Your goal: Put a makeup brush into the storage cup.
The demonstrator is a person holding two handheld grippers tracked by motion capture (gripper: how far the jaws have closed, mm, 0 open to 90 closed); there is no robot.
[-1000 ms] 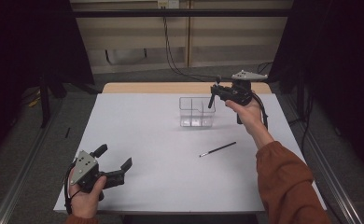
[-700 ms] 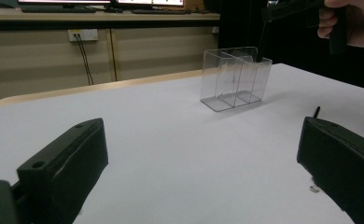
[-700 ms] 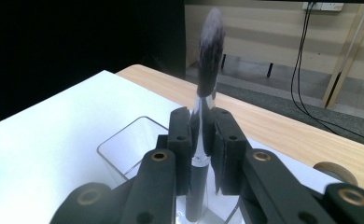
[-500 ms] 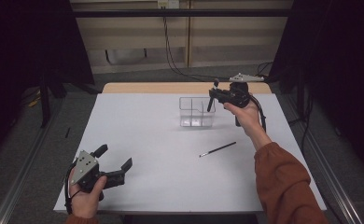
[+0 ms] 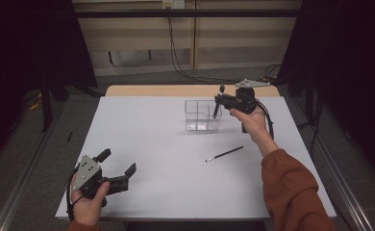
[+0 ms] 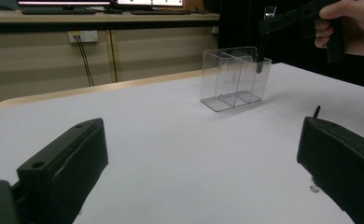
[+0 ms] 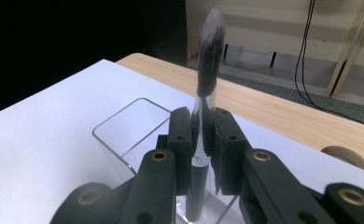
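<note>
My right claw (image 7: 202,149) clamps a makeup brush (image 7: 207,74) upright, its handle dipping into the clear organizer (image 5: 202,115) below; my left claw (image 5: 113,168) gapes empty.

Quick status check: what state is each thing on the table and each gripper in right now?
Right gripper: shut on the makeup brush.
Makeup brush: upright, bristles up, handle end lowered into the clear organizer.
Clear organizer: upright on the table.
Thin brush: lying flat, untouched.
Left gripper: open, holding nothing.

White table (image 5: 152,139), clear organizer (image 5: 201,115), thin brush (image 5: 224,154)
</note>
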